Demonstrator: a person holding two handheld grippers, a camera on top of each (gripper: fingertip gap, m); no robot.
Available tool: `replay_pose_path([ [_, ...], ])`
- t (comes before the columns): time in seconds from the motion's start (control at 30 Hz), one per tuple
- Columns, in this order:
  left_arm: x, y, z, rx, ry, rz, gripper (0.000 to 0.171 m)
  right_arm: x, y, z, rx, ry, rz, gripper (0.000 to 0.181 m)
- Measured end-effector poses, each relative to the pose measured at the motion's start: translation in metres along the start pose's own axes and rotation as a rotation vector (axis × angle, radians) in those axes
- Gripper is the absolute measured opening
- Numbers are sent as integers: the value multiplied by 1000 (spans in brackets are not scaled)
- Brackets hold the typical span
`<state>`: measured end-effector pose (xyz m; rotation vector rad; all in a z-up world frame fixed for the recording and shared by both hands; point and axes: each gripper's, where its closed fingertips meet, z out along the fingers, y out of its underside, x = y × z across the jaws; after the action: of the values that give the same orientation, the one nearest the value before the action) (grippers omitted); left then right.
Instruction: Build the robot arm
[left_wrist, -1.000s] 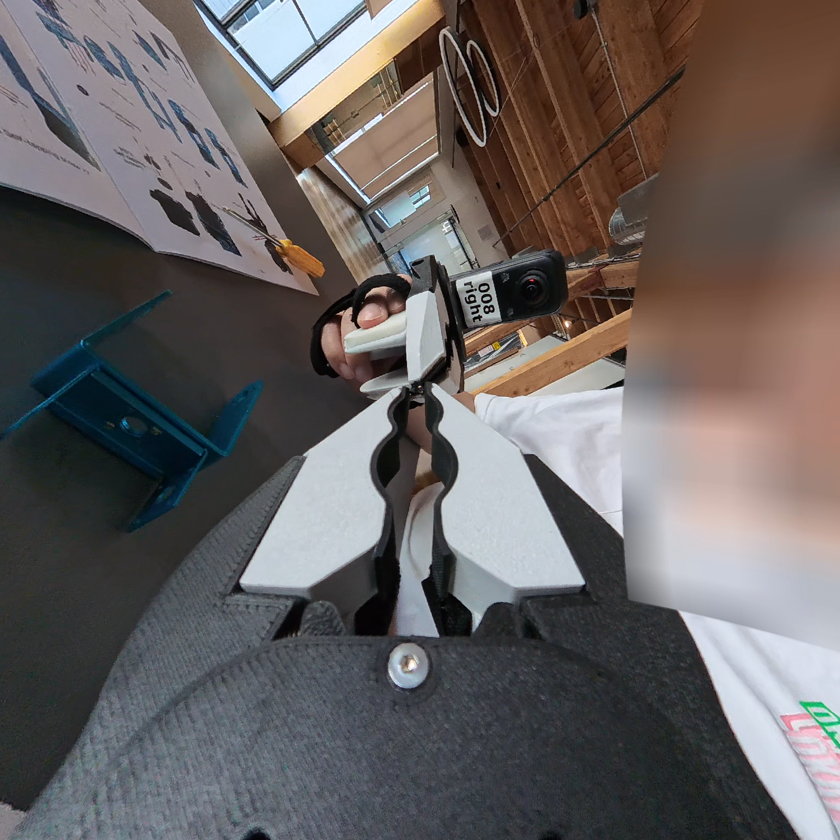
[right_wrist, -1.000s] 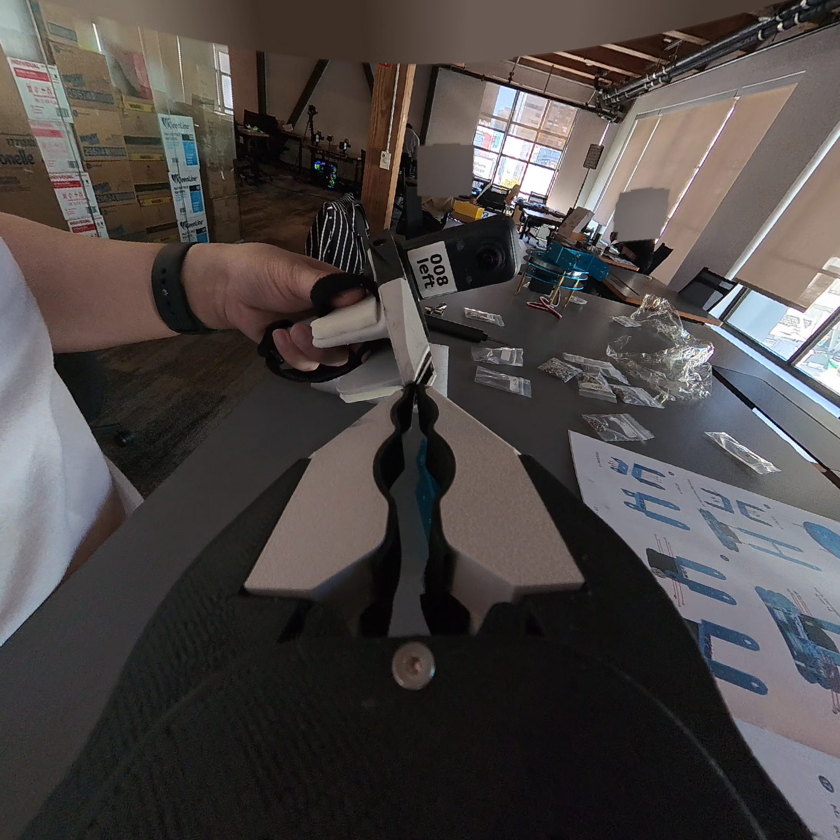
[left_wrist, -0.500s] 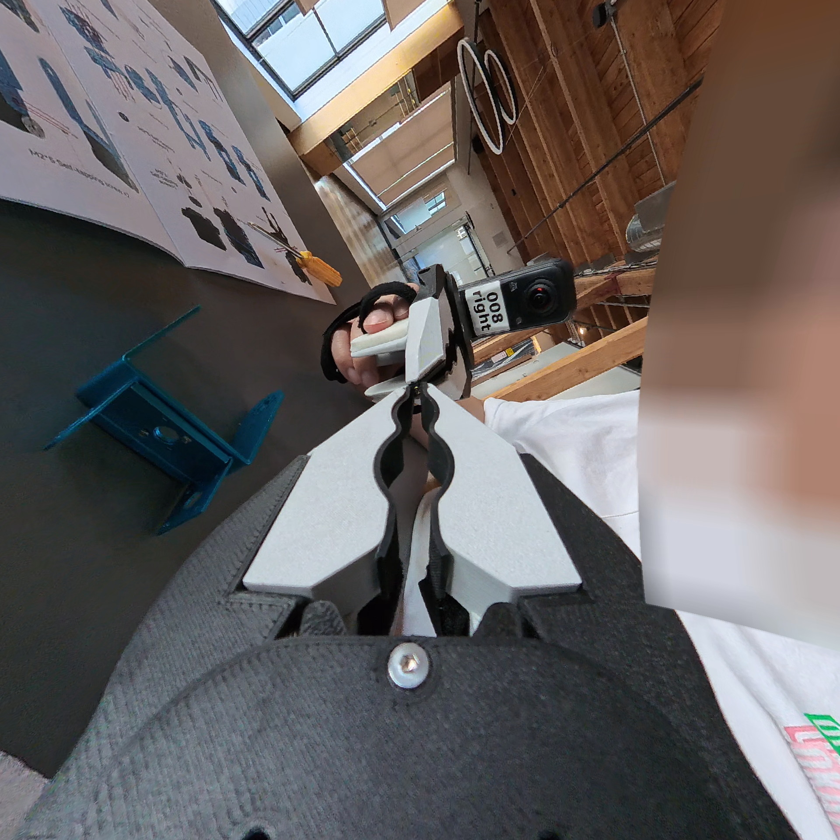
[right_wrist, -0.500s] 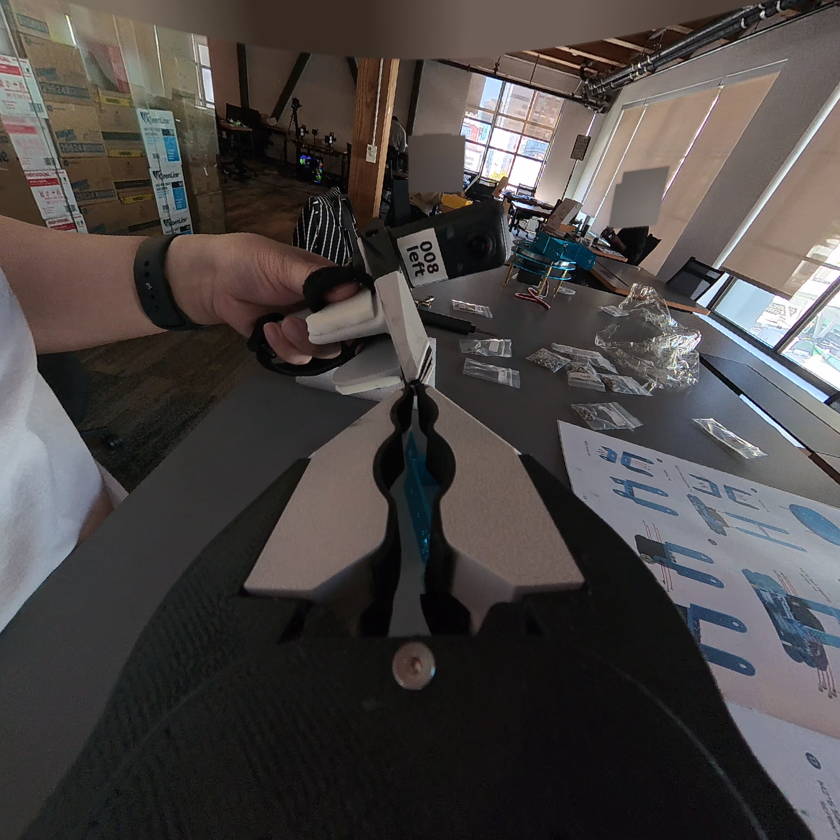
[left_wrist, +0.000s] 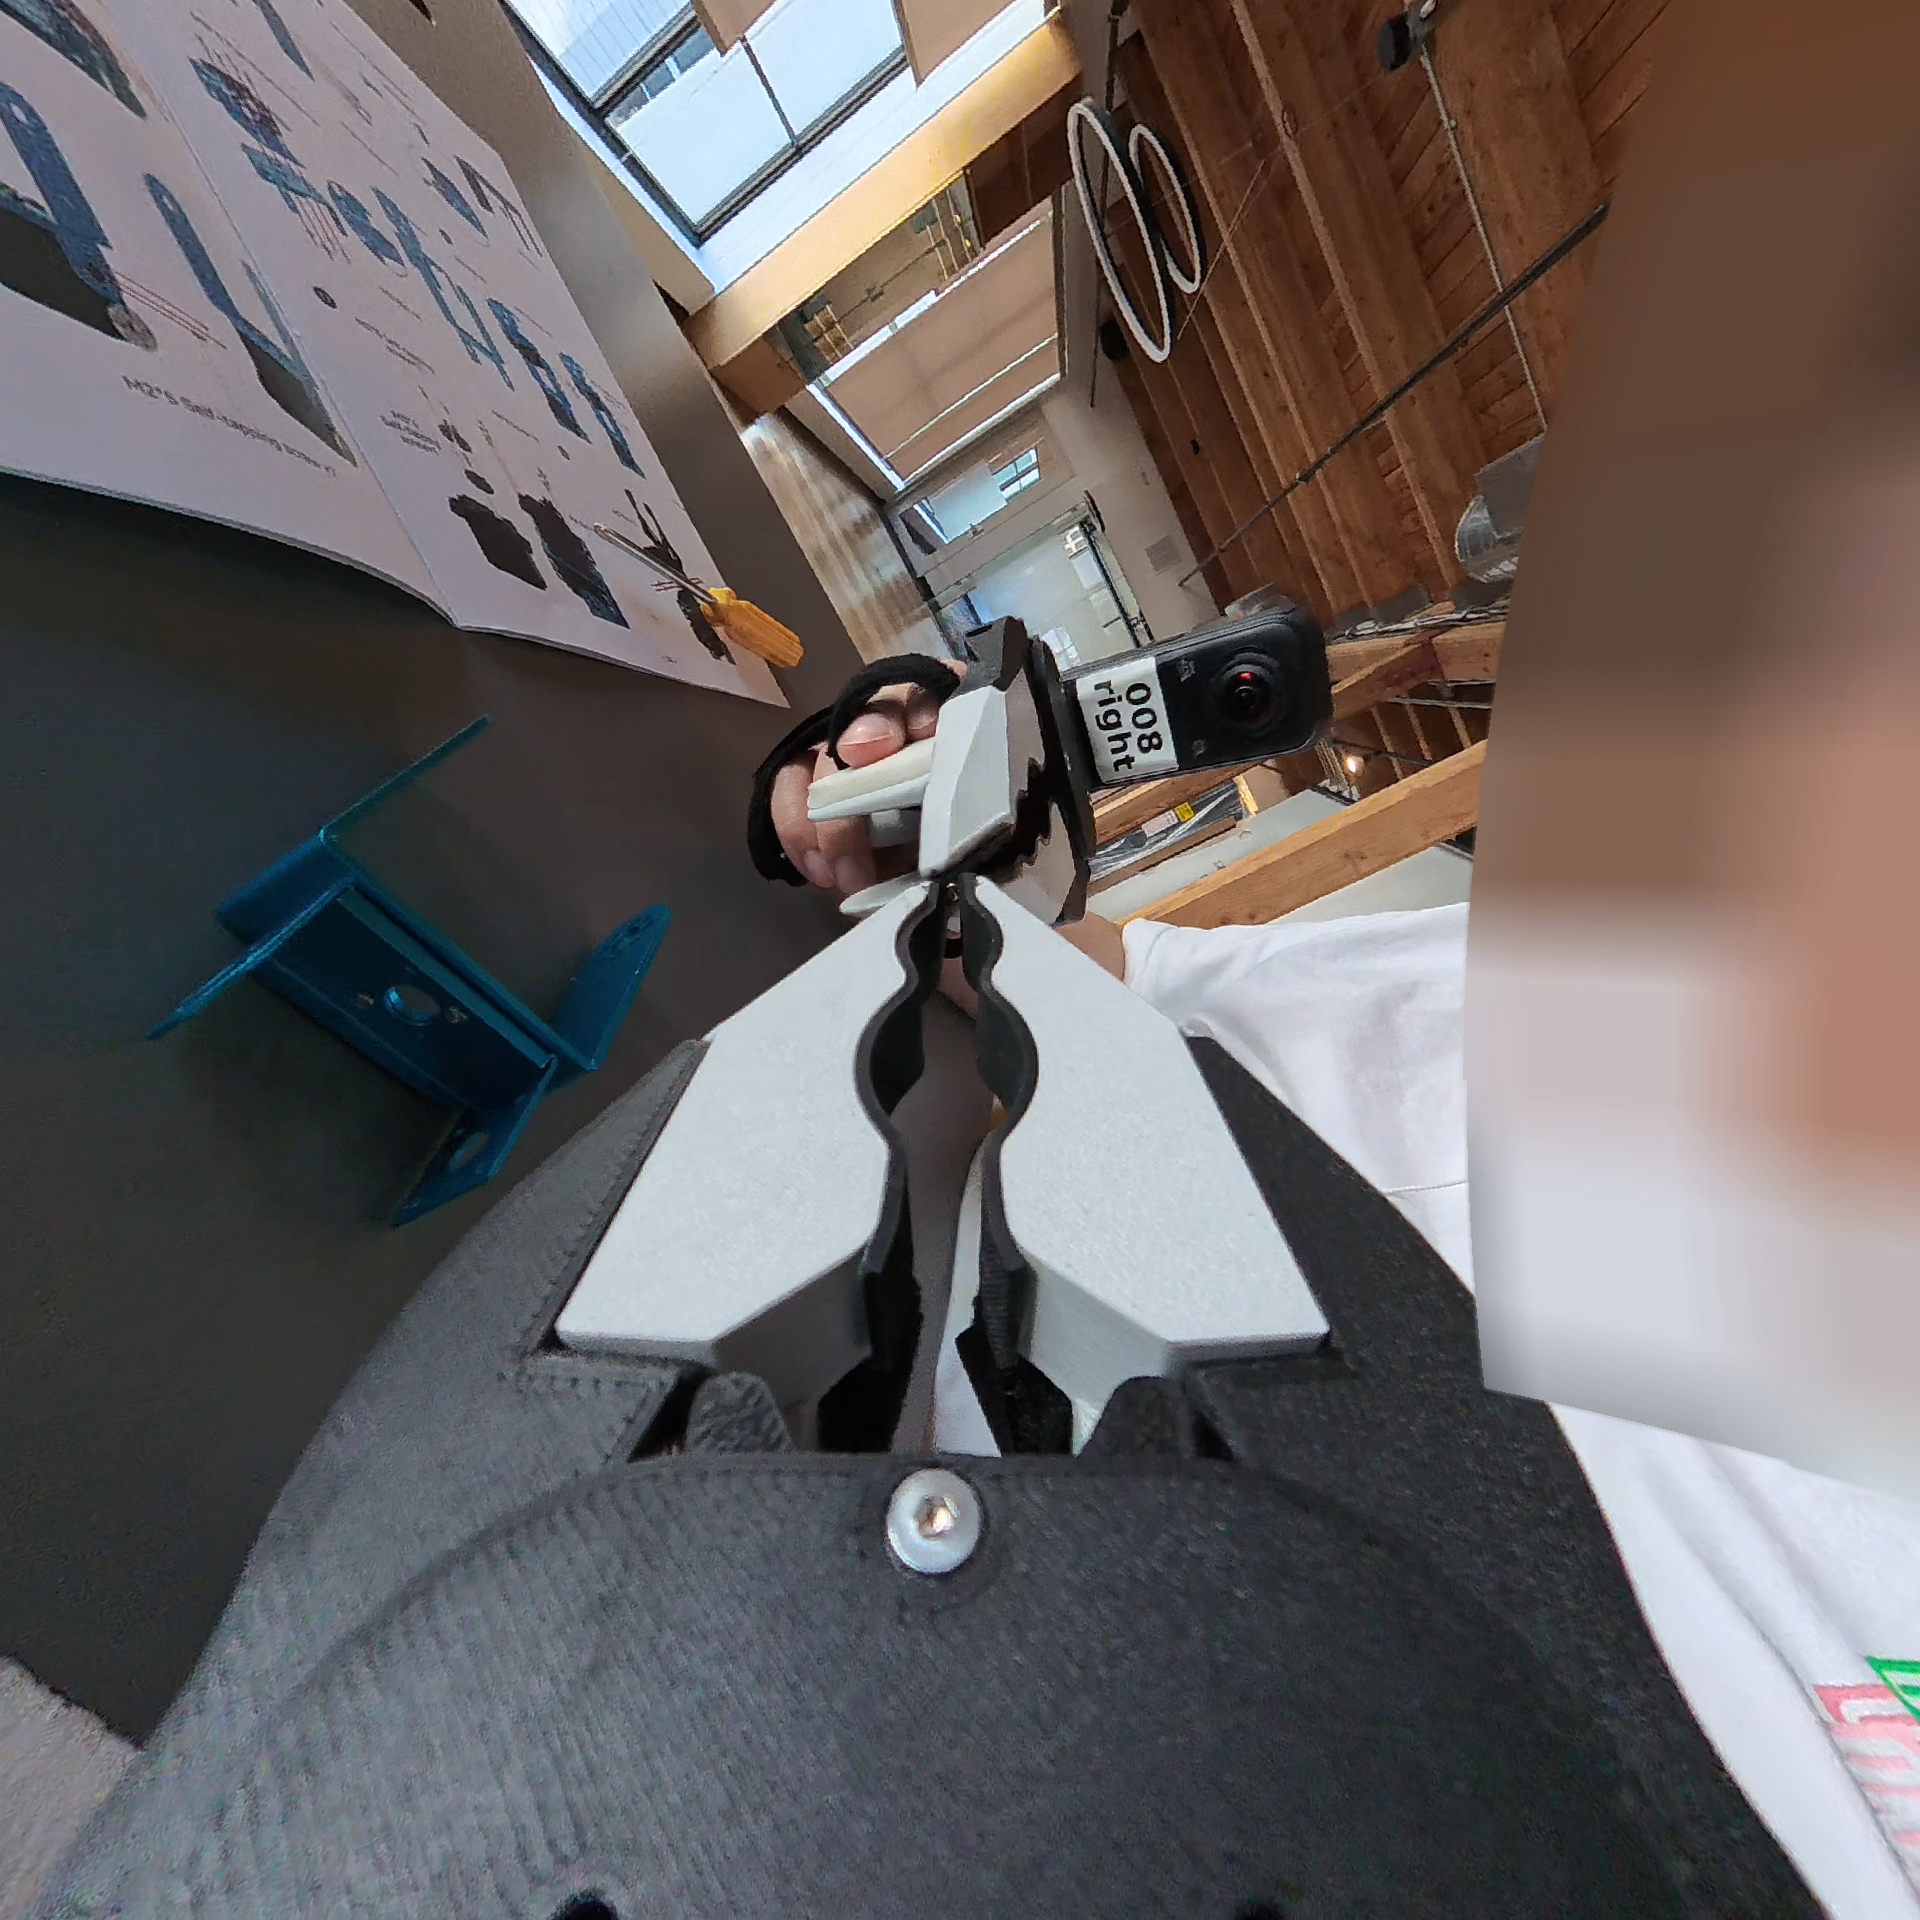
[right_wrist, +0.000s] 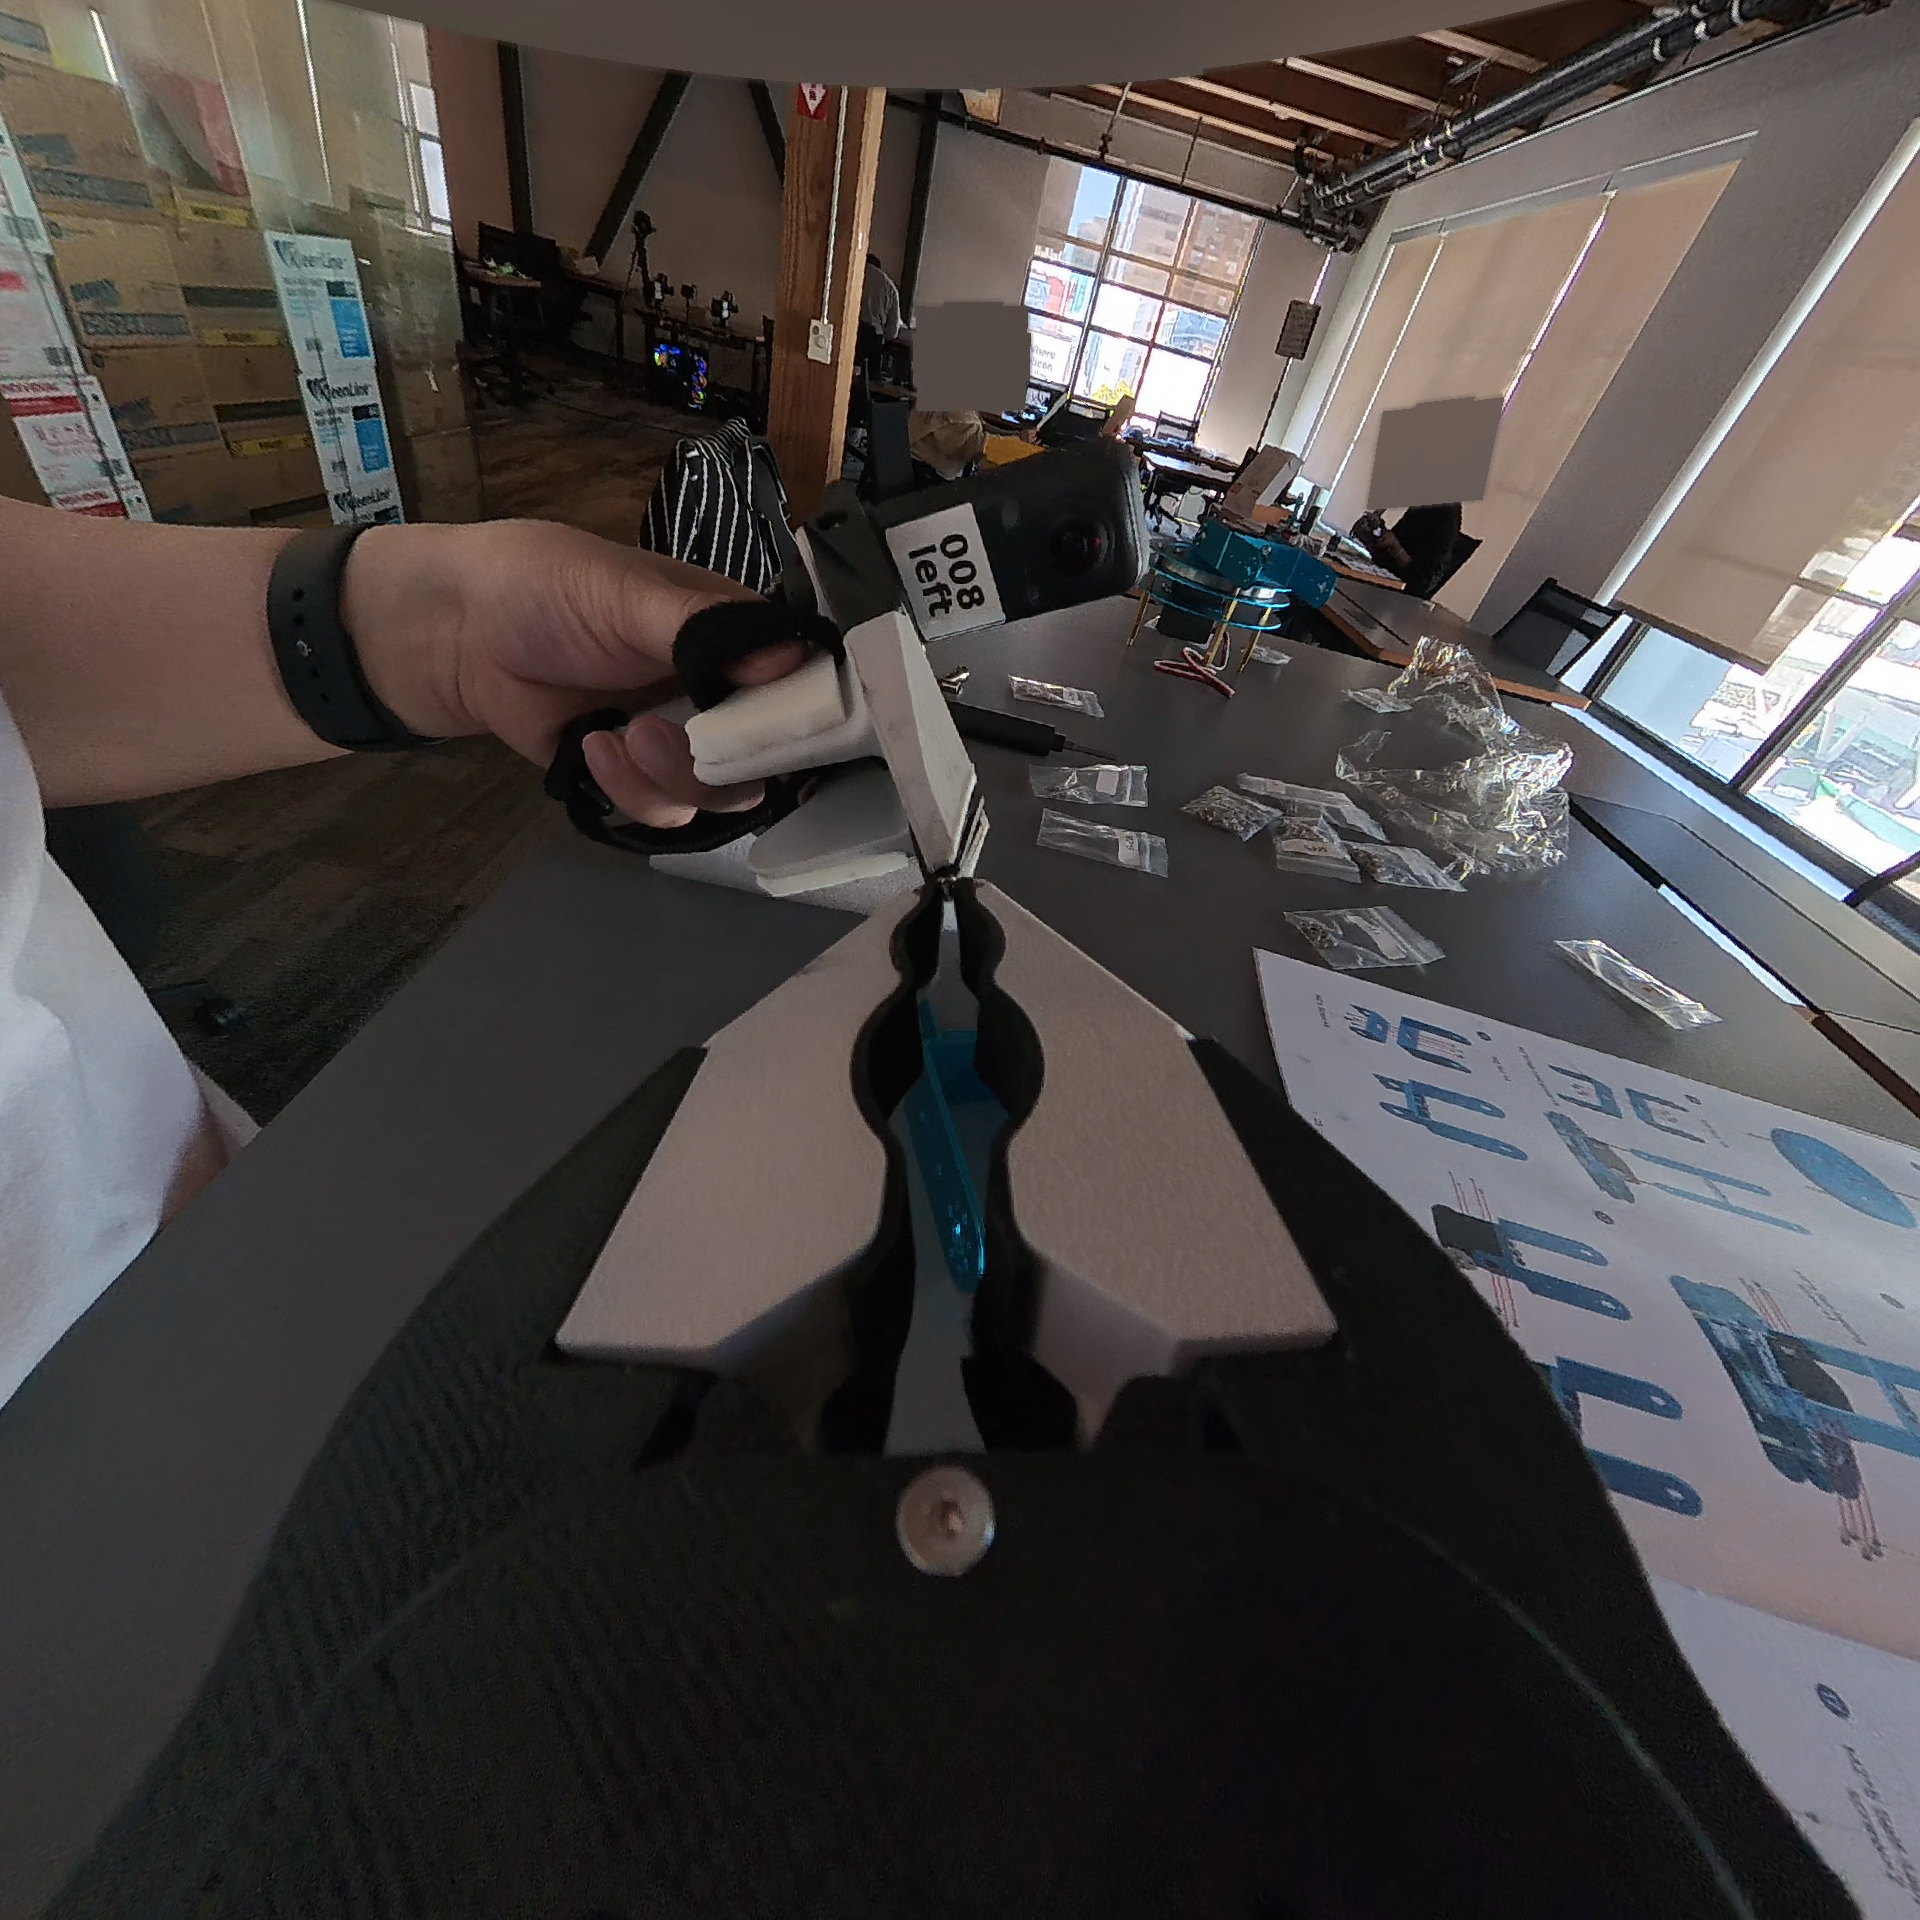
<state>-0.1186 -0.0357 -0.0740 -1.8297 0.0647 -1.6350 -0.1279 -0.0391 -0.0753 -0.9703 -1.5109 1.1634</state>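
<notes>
My left gripper (left_wrist: 954, 896) and my right gripper (right_wrist: 948, 896) are both shut and meet tip to tip above the dark table (left_wrist: 156, 831). A tiny metallic speck (right_wrist: 943, 883) shows where the tips meet; I cannot tell what it is or which gripper has it. The right gripper also shows in the left wrist view (left_wrist: 935, 871), and the left gripper in the right wrist view (right_wrist: 954, 854). A blue metal bracket (left_wrist: 416, 997) lies on the table below and left of the tips. It shows through the gap between my right fingers (right_wrist: 951, 1164).
A printed instruction sheet (right_wrist: 1610, 1195) lies to the right, with a yellow-handled screwdriver (left_wrist: 748, 629) on it. Several small part bags (right_wrist: 1101, 836), crumpled plastic (right_wrist: 1455, 769), a black screwdriver (right_wrist: 1029, 732) and a blue assembly (right_wrist: 1236, 582) sit farther back. The table edge (right_wrist: 416, 1039) runs at left. My left and right fingertips are right by each other. The blue metal bracket (left_wrist: 416, 997) is about equally far from each gripper, around 9 centimeters.
Both grippers stay shut and tip to tip. They have drifted a little together, so the blue bracket sits farther right in the left wrist view.
</notes>
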Motion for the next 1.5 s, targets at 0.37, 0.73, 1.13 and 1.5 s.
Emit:
replay_pose_path([
  [0.37, -34, -11, -38, 47, -178, -36, 0, 16, 13, -5, -51, 58, 37, 12],
  [0.73, -71, -4, -46, -50, -388, -135, 0, 33, 18, -9, -63, 82, 94, 13],
  [1.13, -66, -11, -57, -45, -420, -160, 0, 58, 40, -19, -165, 84, -65, 20],
  [1.5, -86, -35, -107, -366, -656, 477, 16, 64, 35, -22, -125, 128, -91, 20],
])
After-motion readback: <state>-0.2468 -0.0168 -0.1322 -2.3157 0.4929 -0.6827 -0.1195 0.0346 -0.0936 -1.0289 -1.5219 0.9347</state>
